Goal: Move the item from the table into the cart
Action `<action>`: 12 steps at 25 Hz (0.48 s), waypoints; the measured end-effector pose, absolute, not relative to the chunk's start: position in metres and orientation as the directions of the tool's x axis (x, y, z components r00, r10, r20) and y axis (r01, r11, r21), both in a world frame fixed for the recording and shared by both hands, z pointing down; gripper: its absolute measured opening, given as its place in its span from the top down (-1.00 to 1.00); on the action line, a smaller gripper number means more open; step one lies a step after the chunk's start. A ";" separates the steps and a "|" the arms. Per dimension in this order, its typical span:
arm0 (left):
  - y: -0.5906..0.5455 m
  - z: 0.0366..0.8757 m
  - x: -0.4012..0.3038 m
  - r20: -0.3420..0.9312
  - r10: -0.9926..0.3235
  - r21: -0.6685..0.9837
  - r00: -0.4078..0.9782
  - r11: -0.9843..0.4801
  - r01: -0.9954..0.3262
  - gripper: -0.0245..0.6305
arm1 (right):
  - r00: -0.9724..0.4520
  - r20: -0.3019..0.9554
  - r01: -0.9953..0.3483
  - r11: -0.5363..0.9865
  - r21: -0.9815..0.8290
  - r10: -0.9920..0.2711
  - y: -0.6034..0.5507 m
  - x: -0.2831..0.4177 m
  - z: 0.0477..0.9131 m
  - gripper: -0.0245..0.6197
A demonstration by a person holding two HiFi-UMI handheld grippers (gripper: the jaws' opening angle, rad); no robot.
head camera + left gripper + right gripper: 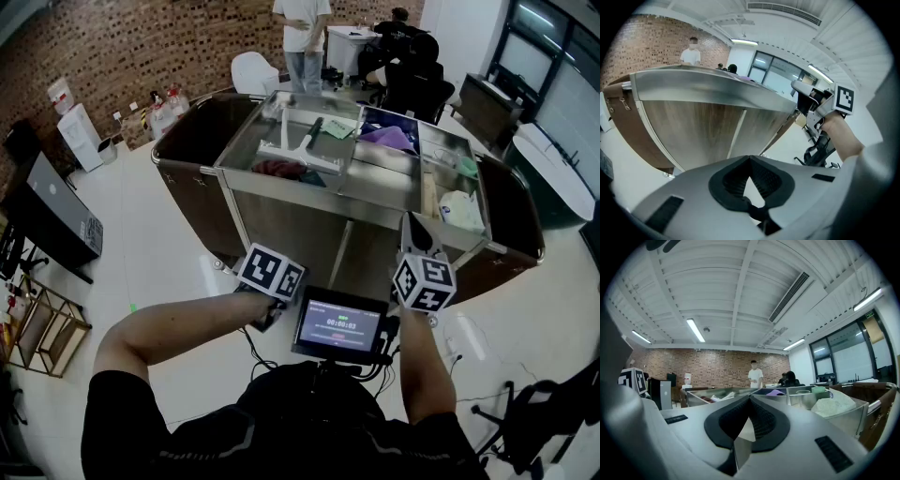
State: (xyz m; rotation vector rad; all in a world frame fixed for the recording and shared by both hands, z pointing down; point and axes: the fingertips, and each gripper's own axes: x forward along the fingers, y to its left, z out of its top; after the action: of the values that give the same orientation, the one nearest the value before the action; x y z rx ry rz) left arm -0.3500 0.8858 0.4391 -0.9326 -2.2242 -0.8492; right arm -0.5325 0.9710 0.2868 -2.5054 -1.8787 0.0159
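Left tool near cart rim

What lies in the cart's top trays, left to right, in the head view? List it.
White squeegee → purple cloth → white bag

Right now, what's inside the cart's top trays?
Left: white squeegee and dark red cloth; middle: purple cloth; right: white bag. Whatever lies beneath them is covered.
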 end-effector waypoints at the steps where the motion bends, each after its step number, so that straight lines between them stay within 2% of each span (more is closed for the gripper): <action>1: 0.890 0.431 -0.341 0.680 0.436 0.313 -0.589 0.554 0.771 0.92 | 0.293 -0.004 0.956 -0.293 -0.010 0.956 0.973 -0.524 0.285 0.91; 8: 0.911 0.375 -0.241 0.453 0.707 0.267 -0.543 0.473 0.840 0.92 | 0.414 -0.012 0.910 -0.414 0.016 0.910 0.993 -0.428 0.275 0.91; 12: 0.908 0.346 -0.164 0.319 0.838 0.218 -0.443 0.390 0.895 0.92 | 0.514 -0.029 0.858 -0.514 0.017 0.857 0.991 -0.354 0.271 0.91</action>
State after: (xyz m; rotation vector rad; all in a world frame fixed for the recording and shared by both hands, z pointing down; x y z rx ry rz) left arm -0.1645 0.9079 0.3458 -1.5620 -2.4840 -0.5409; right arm -0.3536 0.9911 0.2711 -2.7591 -1.5623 0.0259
